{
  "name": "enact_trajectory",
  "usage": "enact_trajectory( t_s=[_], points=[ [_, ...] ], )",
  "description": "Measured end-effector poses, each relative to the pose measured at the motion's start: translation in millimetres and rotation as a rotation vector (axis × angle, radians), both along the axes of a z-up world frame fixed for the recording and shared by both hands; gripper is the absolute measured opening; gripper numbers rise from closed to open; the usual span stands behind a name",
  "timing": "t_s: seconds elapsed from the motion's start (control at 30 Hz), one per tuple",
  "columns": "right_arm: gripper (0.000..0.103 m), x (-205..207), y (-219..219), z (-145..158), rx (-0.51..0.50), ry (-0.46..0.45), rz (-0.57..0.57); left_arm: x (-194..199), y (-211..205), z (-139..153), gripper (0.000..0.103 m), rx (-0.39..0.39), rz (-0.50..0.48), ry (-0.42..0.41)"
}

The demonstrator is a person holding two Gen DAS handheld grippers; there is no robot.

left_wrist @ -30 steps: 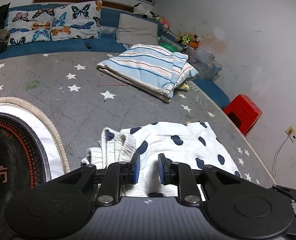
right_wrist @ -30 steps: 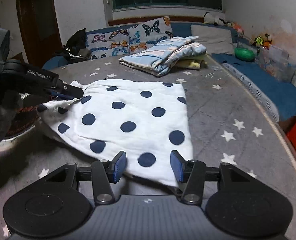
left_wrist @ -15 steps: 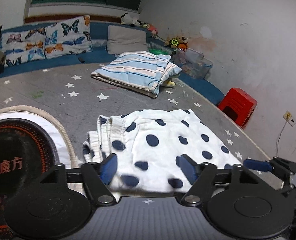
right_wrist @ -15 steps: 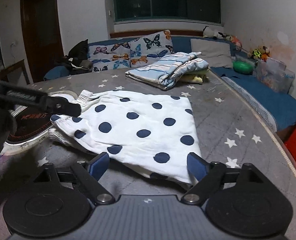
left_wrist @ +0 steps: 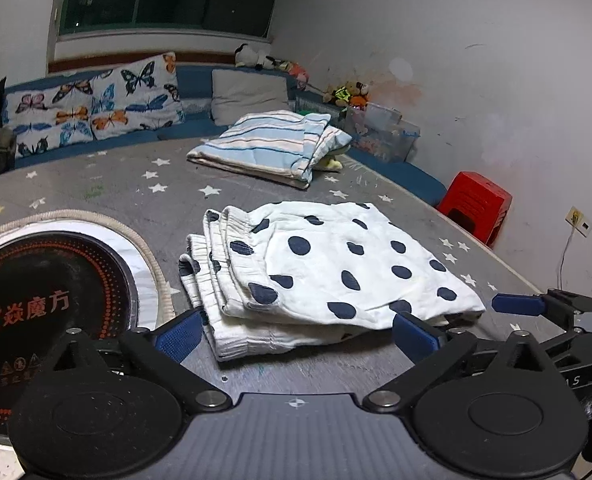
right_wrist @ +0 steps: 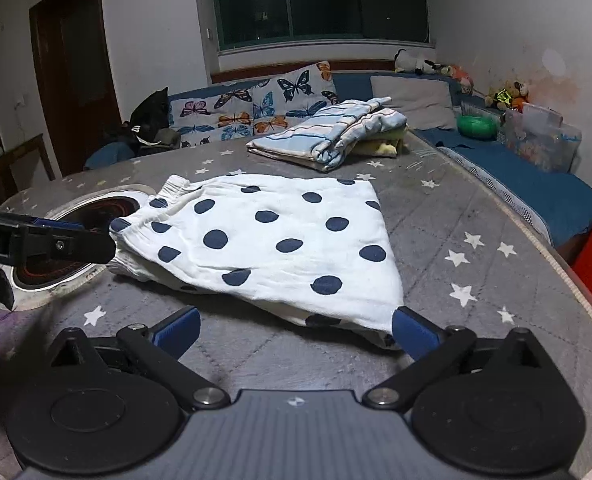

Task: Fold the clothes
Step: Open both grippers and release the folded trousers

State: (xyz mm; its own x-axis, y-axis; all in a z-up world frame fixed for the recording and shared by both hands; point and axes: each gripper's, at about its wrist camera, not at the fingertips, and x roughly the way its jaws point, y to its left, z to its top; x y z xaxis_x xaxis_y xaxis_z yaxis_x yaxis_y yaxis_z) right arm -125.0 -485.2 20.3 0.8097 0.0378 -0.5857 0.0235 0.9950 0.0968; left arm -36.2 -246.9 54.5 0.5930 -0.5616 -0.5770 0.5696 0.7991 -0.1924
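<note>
A white garment with dark blue polka dots (left_wrist: 327, 272) (right_wrist: 272, 244) lies folded flat on the grey star-patterned table, its gathered waistband toward the round hotplate. My left gripper (left_wrist: 296, 334) stands open just short of the garment's near edge, nothing between its blue pads. My right gripper (right_wrist: 294, 332) is open too, at the garment's near right corner, its right pad close to the cloth. The left gripper's finger (right_wrist: 56, 244) shows at the left of the right wrist view, beside the waistband. The right gripper's blue tip (left_wrist: 515, 305) shows at the right of the left wrist view.
A folded blue-striped blanket (left_wrist: 268, 146) (right_wrist: 327, 136) lies at the table's far side. A round black hotplate (left_wrist: 44, 304) is set into the table at left. A red stool (left_wrist: 475, 204) stands at right. Butterfly cushions (left_wrist: 92, 108) and a clear bin of toys (left_wrist: 379, 134) line the blue bench.
Both grippers have let go of the polka-dot garment, opened wide and drawn back and upward. The garment now lies flat on the table.
</note>
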Motion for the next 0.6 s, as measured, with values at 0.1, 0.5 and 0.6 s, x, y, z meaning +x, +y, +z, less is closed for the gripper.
enact_trajectory(
  t_s=[0.1,0.5,0.6],
  points=[
    [0.103,-5,4,1,-0.008,-0.006,-0.010,-7,2,1,0.103,-0.001,-0.006,-0.016],
    [0.103,-20,16,2,0.066,-0.029,-0.063,-33,14,3,0.103,-0.018,-0.025,-0.065],
    [0.103,-23,22,3,0.062,-0.034,-0.066,-40,16,2,0.103,0.001,-0.019,-0.083]
  ],
)
